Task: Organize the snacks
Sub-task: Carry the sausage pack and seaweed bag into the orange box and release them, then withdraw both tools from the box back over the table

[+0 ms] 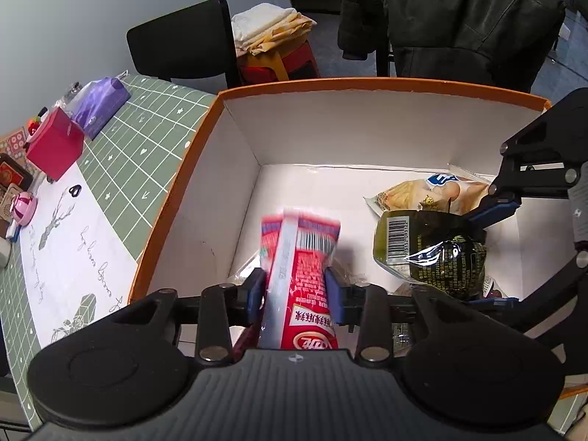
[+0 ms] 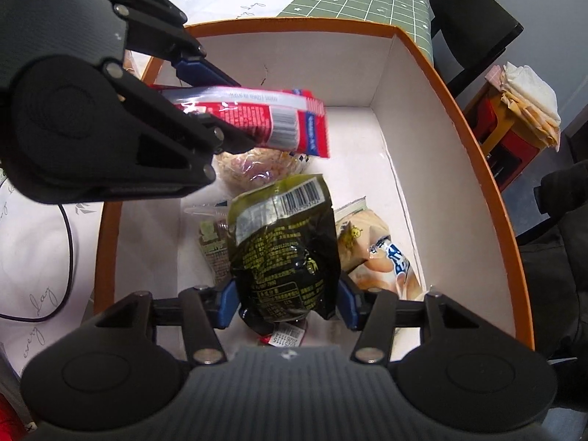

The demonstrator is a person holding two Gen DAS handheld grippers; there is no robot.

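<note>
My left tongs (image 1: 296,296) held a red foil snack packet with a white barcode end (image 1: 299,257) between their blue pads, the pads touching both of its sides, the packet tilted out over the inside of the orange-rimmed white cardboard box (image 1: 239,139). In the right wrist view that same red packet (image 2: 257,117) hung above the box's white floor, with the left tongs (image 2: 220,110) reaching in from the upper left.

My right tongs (image 2: 288,301) had a dark olive-green glossy snack pouch with a barcode (image 2: 286,250) between their blue pads; the pads sat right at the pouch's sides, but I could not tell whether they pressed on it. The pouch was low in the box, over other wrapped snacks. Just beside it lay a pale tan bread packet with blue lettering (image 2: 382,257), and past it a clear bag of pale puffed pieces (image 2: 253,169).

The box stood on a green gridded worktop (image 1: 154,125), where a red cube-shaped box (image 1: 55,143) and a purple wrapped pack (image 1: 99,101) sat well apart from it.
</note>
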